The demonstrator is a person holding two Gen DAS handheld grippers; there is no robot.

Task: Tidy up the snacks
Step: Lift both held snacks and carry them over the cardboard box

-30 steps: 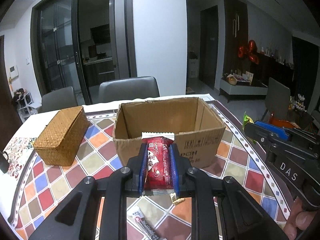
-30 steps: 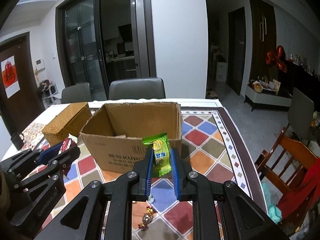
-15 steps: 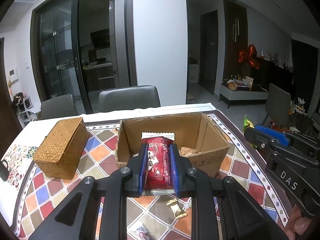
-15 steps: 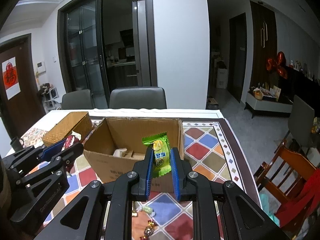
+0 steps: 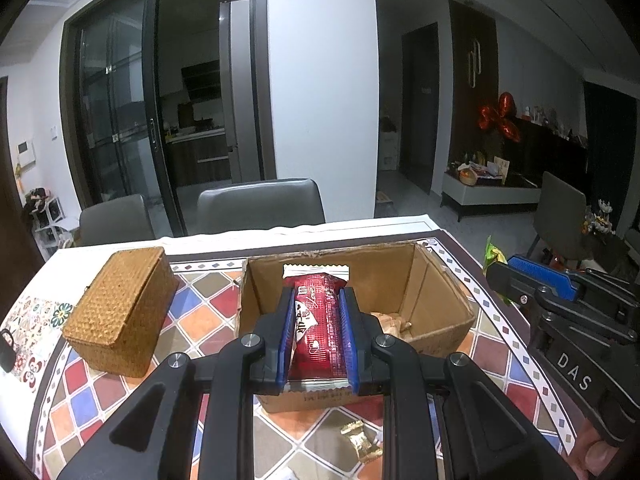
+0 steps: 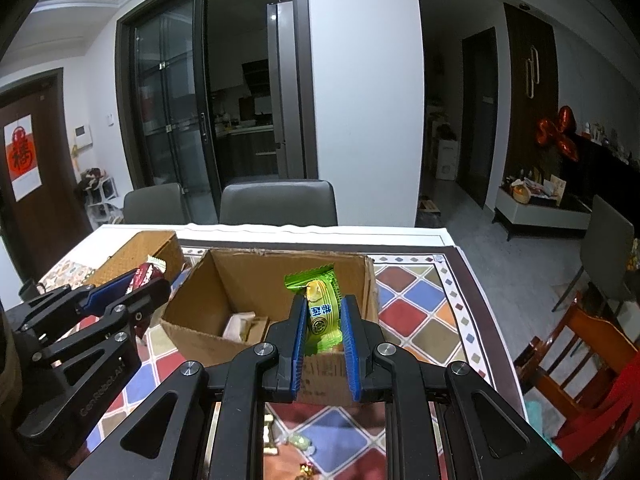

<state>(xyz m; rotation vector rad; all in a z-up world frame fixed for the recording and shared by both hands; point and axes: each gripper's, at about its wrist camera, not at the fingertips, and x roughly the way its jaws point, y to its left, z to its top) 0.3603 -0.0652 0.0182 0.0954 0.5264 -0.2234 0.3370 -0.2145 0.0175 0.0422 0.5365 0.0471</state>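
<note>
Clamping a red snack packet [image 5: 319, 326] between its blue pads, the left gripper [image 5: 318, 320] hangs over the near wall of the cardboard box [image 5: 432, 292]. Beside it, the right gripper [image 6: 323, 320] pinches a green snack packet [image 6: 318, 308] above the same box, right of the wicker basket [image 5: 120, 308].

Red snack packet [image 5: 320, 330] and green snack packet [image 6: 321, 314] held above open cardboard box [image 5: 440, 300]
</note>
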